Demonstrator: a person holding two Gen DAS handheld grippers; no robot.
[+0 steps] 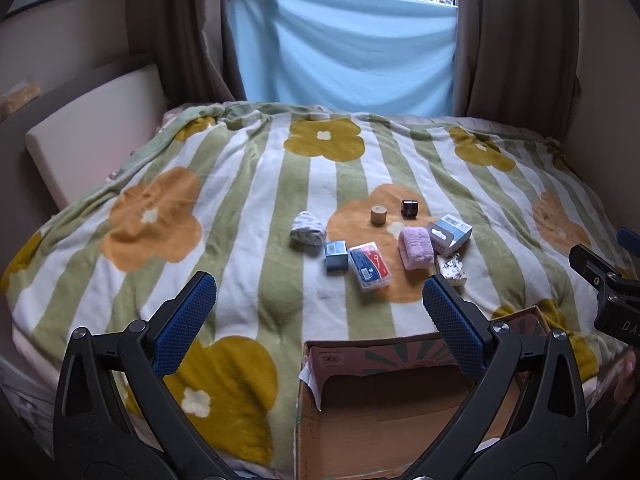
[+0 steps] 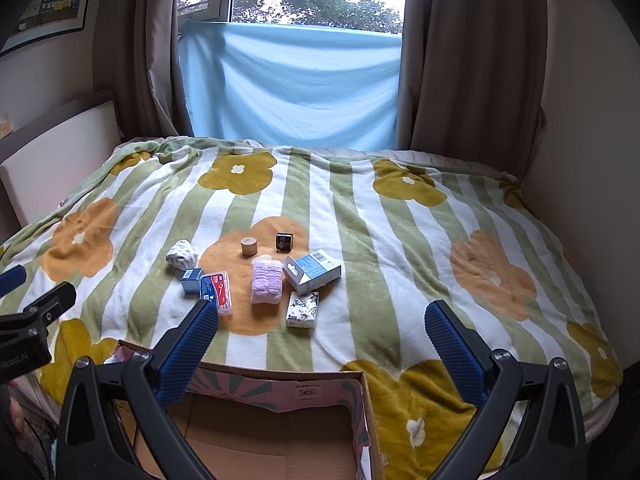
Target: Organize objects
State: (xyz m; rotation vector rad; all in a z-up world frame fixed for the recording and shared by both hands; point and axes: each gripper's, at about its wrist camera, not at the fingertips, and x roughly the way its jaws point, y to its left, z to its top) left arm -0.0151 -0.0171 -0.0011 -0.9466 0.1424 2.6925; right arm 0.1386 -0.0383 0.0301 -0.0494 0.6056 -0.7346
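Observation:
Small objects lie in a cluster on the flowered blanket (image 1: 248,184): a rolled white sock (image 1: 307,228), a small blue box (image 1: 335,255), a red-and-blue plastic case (image 1: 369,265), a pink rolled cloth (image 1: 416,247), a blue-white carton (image 1: 449,234), a patterned tissue pack (image 1: 451,268), a tan jar (image 1: 378,214) and a black jar (image 1: 409,209). An open cardboard box (image 1: 400,412) sits at the near edge. My left gripper (image 1: 316,304) is open and empty above the box. My right gripper (image 2: 320,332) is open and empty, also over the cardboard box (image 2: 280,432), short of the pink cloth (image 2: 265,281).
A white headboard panel (image 1: 96,128) leans at the left. Brown curtains (image 1: 516,40) and a light blue sheet (image 1: 344,56) hang at the window behind the bed. A wall borders the bed on the right. The other gripper shows at the right edge of the left wrist view (image 1: 608,284).

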